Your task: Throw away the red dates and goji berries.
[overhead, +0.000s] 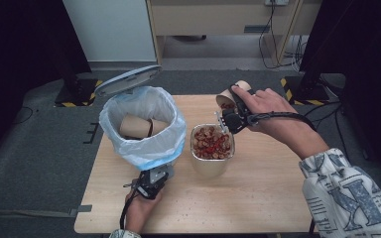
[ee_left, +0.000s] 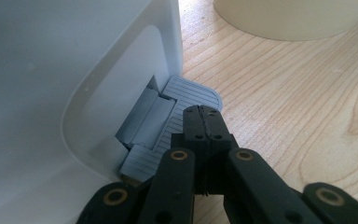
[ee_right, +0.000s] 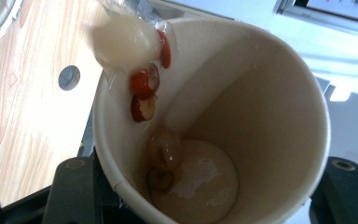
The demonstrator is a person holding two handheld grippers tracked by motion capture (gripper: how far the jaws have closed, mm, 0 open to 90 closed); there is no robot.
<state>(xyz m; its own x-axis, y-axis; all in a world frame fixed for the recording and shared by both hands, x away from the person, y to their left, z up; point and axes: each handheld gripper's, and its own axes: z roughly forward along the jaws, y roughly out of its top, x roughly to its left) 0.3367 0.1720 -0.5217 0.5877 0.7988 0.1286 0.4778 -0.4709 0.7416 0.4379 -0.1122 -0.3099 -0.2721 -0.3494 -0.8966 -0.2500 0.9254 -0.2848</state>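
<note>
Left side of table: white pedal bin [overhead: 144, 129] w/ bag liner, lid [overhead: 128, 79] up, standing near the table's left edge. Left gripper [ee_left: 204, 122] has its jaws together, nothing between them, tips resting on the grey pedal [ee_left: 186, 100] at the bin's base; judged to be pressing it to hold the lid open. Inside the bin: 2 paper cups lying on their sides, so 2 appear done w/.

Centre of table: 1 clear tub [overhead: 212, 148], holding a heap of red and brown dried fruit, just beside the bin.

Right of centre, toward the table's far edge: right gripper [overhead: 230, 119] is clamped on a paper cup [ee_right: 242, 116], tipped mouth-down toward the tub. In the right gripper view abt 5 fruit pieces [ee_right: 144, 84] cling to the cup's inner wall and base, w/ a clear plastic wrap [ee_right: 121, 39] at the rim.

Progress, as judged: emptying is nearly finished for this cup; remaining pieces need shaking out, then the cup goes into the bin. No further cups seen on the table, so this looks like the last one.

Count: bins 1, tubs 1, cups 3 (2 binned, 1 held), grippers 2
</note>
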